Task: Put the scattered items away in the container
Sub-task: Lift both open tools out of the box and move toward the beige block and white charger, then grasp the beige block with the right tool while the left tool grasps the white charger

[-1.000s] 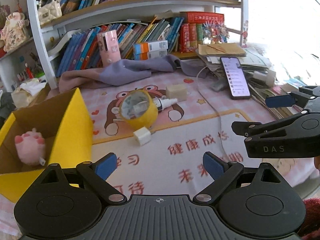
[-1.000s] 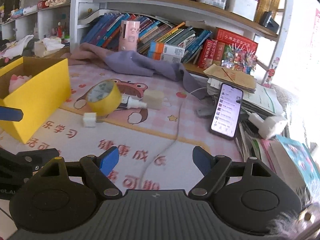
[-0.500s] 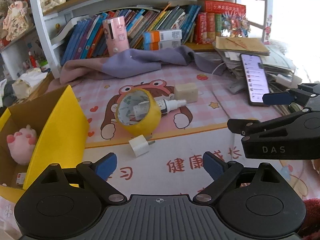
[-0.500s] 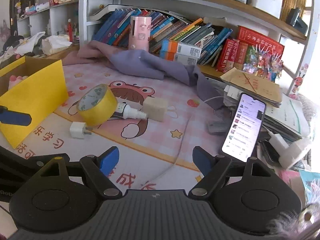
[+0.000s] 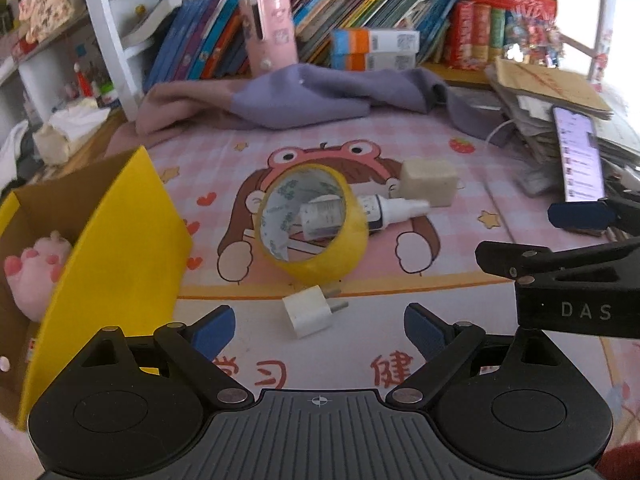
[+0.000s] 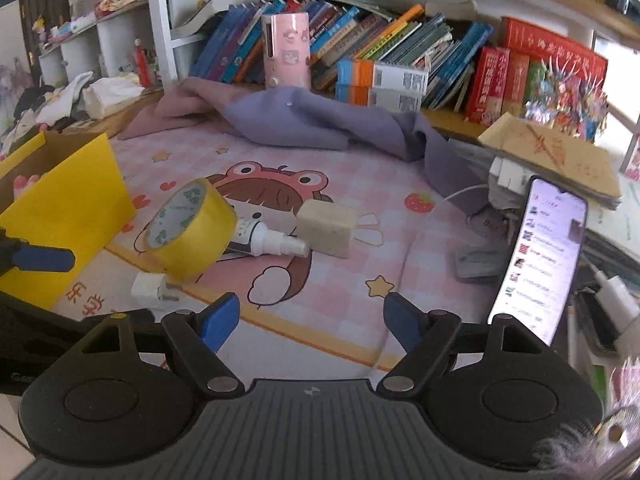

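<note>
A yellow tape roll (image 5: 316, 224) (image 6: 190, 228) lies on the pink cartoon mat, and a white spray bottle (image 5: 394, 210) (image 6: 272, 240) pokes through it. A beige block (image 5: 428, 182) (image 6: 326, 228) sits just beyond the bottle's nozzle. A white charger plug (image 5: 308, 316) (image 6: 148, 290) lies in front of the roll. My left gripper (image 5: 319, 330) is open, empty, and hovers just short of the plug. My right gripper (image 6: 312, 320) is empty; its jaws are closing slightly, and it points toward the bottle and block. At the left the yellow cardboard box (image 5: 116, 240) (image 6: 68, 208) holds a pink plush (image 5: 34, 276).
A purple-pink cloth (image 6: 304, 124) lies along the back of the mat before the bookshelf and a pink cup (image 6: 286, 48). A lit phone (image 6: 540, 256) leans on stacked papers at the right. A white cable (image 6: 412, 256) runs across the mat.
Both grippers have moved forward and lower toward the tape roll and plug, so the items loom larger. The box has slid toward the left edge. Nothing was grasped.
</note>
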Action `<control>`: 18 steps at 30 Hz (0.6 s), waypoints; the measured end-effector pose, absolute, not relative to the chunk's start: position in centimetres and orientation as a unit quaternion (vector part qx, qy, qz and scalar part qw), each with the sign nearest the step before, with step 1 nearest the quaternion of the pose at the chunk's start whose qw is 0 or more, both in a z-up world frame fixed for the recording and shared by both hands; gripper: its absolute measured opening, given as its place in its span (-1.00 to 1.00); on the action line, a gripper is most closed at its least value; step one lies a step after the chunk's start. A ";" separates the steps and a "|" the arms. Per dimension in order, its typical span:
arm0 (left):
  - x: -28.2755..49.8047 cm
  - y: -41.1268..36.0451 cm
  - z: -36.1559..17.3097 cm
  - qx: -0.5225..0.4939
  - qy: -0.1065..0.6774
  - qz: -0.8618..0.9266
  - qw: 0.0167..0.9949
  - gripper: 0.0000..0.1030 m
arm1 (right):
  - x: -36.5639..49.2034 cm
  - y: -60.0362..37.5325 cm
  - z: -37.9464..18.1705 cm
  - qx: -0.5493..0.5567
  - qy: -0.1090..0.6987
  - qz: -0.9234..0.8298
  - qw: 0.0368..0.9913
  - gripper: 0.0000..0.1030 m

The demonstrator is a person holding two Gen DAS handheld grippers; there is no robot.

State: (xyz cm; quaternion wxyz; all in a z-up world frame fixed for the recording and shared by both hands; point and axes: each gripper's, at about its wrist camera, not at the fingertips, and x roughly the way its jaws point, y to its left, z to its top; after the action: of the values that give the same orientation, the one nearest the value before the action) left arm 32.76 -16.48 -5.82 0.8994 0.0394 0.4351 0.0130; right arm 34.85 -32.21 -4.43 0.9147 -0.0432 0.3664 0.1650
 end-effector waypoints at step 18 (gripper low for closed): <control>36.9 -14.8 -10.1 -0.040 0.488 0.077 0.869 0.40 | 43.2 -30.7 -7.5 -0.017 0.374 0.130 0.918 0.54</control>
State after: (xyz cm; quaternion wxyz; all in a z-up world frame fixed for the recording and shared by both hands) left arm 36.90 -14.85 -10.15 0.8686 -0.0404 0.4878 0.0774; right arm 43.17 -30.67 -7.46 0.9182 -0.0171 0.3739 0.1300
